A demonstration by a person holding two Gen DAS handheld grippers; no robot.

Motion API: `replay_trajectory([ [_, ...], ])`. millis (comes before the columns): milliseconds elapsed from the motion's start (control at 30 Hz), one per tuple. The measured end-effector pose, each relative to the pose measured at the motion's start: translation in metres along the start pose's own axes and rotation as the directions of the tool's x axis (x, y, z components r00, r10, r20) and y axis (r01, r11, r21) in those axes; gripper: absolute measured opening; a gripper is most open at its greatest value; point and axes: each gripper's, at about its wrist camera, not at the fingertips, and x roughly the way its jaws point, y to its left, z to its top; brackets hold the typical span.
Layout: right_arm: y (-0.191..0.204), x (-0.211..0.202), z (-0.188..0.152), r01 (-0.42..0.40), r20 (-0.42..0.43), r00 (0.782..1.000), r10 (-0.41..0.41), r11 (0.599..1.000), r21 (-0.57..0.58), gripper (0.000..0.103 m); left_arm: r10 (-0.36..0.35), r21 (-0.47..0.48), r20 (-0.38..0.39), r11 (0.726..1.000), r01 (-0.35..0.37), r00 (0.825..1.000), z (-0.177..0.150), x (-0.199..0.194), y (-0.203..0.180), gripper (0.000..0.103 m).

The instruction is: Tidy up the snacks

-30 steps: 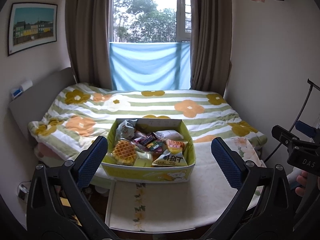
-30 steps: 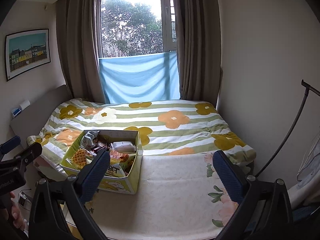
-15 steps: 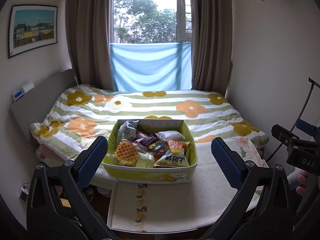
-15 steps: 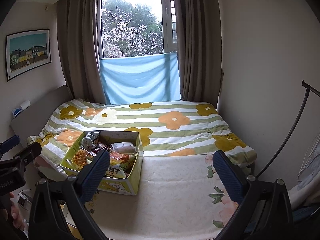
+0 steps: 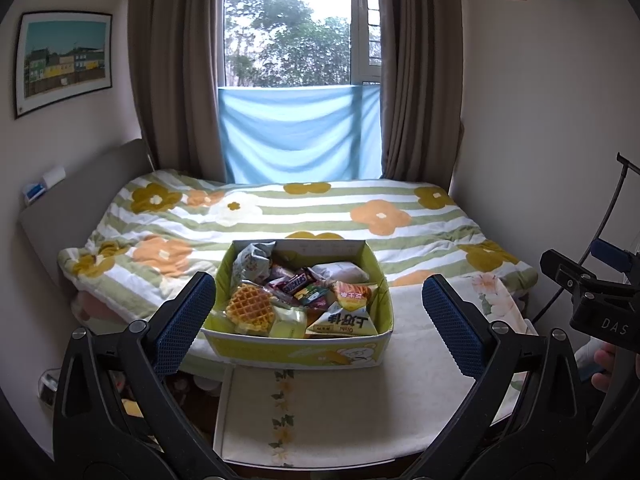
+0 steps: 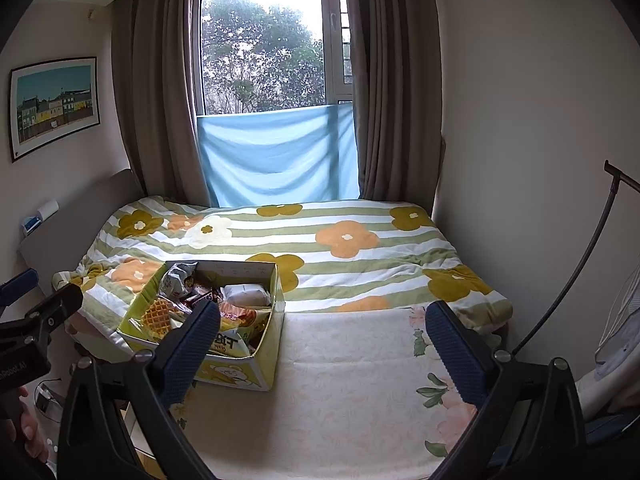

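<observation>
A yellow-green cardboard box [image 5: 296, 348] [image 6: 264, 344] sits on a cloth-covered table at the foot of the bed, filled with several snacks. Among them are a wrapped waffle [image 5: 249, 306] [image 6: 156, 317], a Snickers bar [image 5: 297, 281], a white wrapped bun [image 5: 339, 271] [image 6: 245, 294] and a triangular yellow packet [image 5: 344, 322]. My left gripper [image 5: 318, 322] is open, its blue pads wide apart on either side of the box, held back from it. Over the bare cloth to the right of the box my right gripper [image 6: 322, 354] is open and empty.
The table's floral cloth [image 6: 352, 392] spreads bare to the right of the box. Behind lies a bed with a flowered striped quilt [image 5: 320, 216]. A black stand pole [image 6: 576, 272] leans at the right wall. The grey headboard [image 5: 80, 208] is at the left.
Both grippers have drifted slightly forward toward the table, so the box looks a little nearer. Both stay open and the snacks have not moved.
</observation>
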Motion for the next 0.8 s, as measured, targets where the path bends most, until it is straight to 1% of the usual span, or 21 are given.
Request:
replay_trajectory([
  [433, -0.004, 0.004, 0.0, 0.007, -0.002, 1.0, -0.007, 1.0, 0.002, 0.102, 0.003, 0.002, 0.0, 1.0, -0.003, 1.0, 0.002, 0.005, 0.004, 0.103],
  [533, -0.006, 0.006, 0.0, 0.009, -0.001, 1.0, -0.009, 1.0, 0.003, 0.102, 0.03, 0.002, 0.014, 1.0, -0.031, 0.999, 0.003, 0.005, 0.007, 0.103],
  [633, -0.005, 0.007, 0.0, 0.011, -0.002, 1.0, -0.011, 1.0, 0.003, 0.102, 0.043, 0.01, 0.023, 0.999, -0.043, 0.999, 0.004, 0.006, 0.007, 0.103],
  [800, -0.005, 0.014, 0.002, 0.019, -0.012, 1.0, -0.019, 1.0, 0.002, 0.102, 0.026, 0.007, 0.035, 1.0, -0.026, 0.999, 0.004, 0.009, 0.01, 0.103],
])
